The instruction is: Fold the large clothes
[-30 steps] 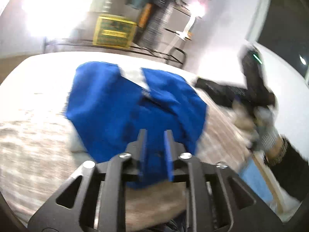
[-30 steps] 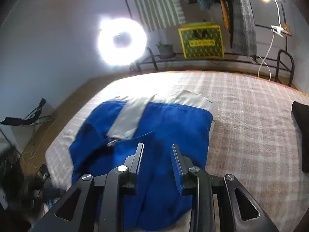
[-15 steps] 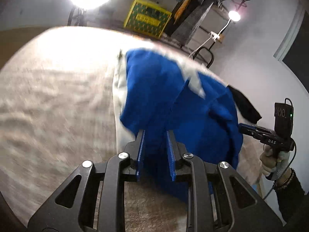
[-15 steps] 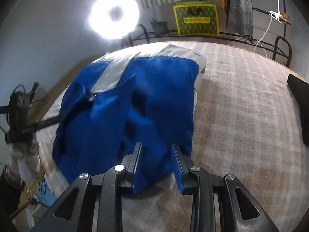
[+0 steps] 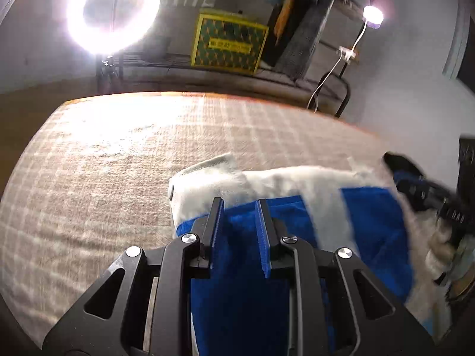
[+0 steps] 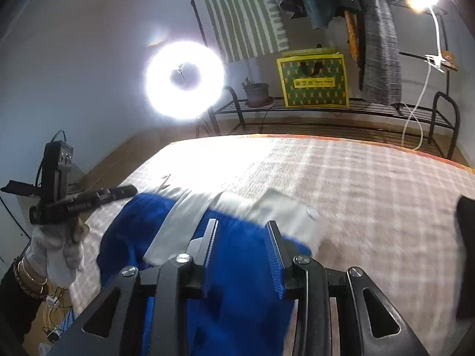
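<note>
Two grippers are working one blue-and-white garment (image 6: 237,305) lying bunched at the near edge of the bed (image 6: 371,184). Cloth is sitting between the left gripper's (image 5: 240,207) narrow jaws, apparently pinched; the right gripper's (image 6: 242,231) jaws are opening with fabric between them, seemingly letting go. Folding is looking partly done: some layers are overlapping, but squaring and further folds are remaining.
</note>
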